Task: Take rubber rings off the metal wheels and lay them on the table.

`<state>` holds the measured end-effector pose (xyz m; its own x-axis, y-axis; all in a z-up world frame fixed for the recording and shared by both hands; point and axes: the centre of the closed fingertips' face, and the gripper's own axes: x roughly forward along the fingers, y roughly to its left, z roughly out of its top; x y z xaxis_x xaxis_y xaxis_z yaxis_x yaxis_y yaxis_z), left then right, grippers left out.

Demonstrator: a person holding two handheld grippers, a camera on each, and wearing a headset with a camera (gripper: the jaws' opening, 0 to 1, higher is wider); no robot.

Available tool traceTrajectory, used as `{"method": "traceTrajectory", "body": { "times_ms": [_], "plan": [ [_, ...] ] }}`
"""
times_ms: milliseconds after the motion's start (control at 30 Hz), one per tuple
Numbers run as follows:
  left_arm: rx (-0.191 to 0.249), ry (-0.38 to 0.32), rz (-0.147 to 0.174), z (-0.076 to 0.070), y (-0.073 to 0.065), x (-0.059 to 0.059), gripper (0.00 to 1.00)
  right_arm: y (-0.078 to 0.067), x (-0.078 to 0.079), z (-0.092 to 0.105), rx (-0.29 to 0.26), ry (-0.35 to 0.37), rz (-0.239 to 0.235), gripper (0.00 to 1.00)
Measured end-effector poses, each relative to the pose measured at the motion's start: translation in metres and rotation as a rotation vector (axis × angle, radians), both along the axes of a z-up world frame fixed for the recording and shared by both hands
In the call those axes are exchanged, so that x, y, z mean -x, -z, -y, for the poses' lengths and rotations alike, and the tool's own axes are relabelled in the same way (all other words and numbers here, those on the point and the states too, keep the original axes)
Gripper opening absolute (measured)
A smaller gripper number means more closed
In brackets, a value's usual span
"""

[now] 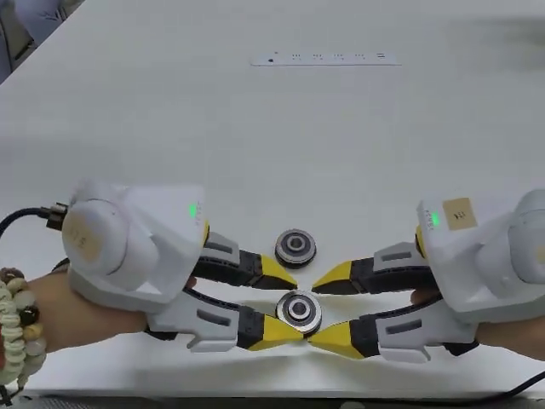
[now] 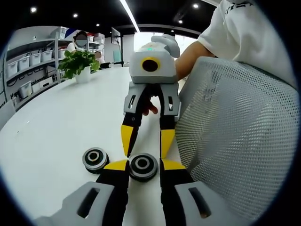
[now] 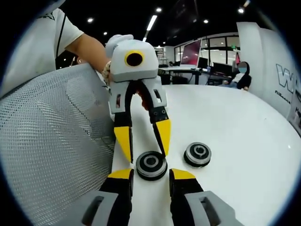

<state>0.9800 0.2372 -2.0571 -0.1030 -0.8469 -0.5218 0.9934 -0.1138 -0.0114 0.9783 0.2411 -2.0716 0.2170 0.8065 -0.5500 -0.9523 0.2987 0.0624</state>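
Left gripper (image 1: 298, 307): white rounded housing, green LED, black cable (image 1: 19, 220) on knurled connector. Right gripper (image 1: 312, 311): matching white housing, green LED, tan label (image 1: 458, 214). Fingers (image 1: 255, 271): black, grey slotted covers, yellow wedge tips. Left wrist: beaded bracelet (image 1: 15, 328), cream and brown beads. Torso: white short sleeve (image 2: 235, 33).

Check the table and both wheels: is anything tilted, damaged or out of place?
Nothing stands out. The near wheel and far wheel lie flat and apart on the white table. The left gripper and right gripper, both open, flank the near one.
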Motion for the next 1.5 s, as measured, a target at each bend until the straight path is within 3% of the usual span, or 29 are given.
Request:
{"method": "traceTrajectory", "body": {
  "times_ms": [233,433,700,1233,1500],
  "plan": [
    [0.007,-0.011,-0.002,0.0011,0.0024,-0.0044,0.15,0.0015,-0.0009,-0.0001,-0.003,0.003,0.000,0.26],
    [0.020,0.000,0.038,0.0008,0.0031,-0.0068,0.11,0.0009,-0.0013,-0.0021,-0.010,0.004,0.003,0.25],
    [0.022,0.011,0.057,0.0006,0.0032,-0.0049,0.09,0.0015,-0.0008,-0.0023,-0.001,-0.003,0.015,0.23],
    [0.038,0.013,0.056,0.0009,0.0026,-0.0027,0.07,0.0022,0.0020,0.0057,0.013,-0.003,0.011,0.14],
    [0.043,0.007,0.053,0.0002,0.0025,-0.0023,0.07,0.0029,0.0022,0.0058,0.028,0.001,0.013,0.16]
  ]
}}
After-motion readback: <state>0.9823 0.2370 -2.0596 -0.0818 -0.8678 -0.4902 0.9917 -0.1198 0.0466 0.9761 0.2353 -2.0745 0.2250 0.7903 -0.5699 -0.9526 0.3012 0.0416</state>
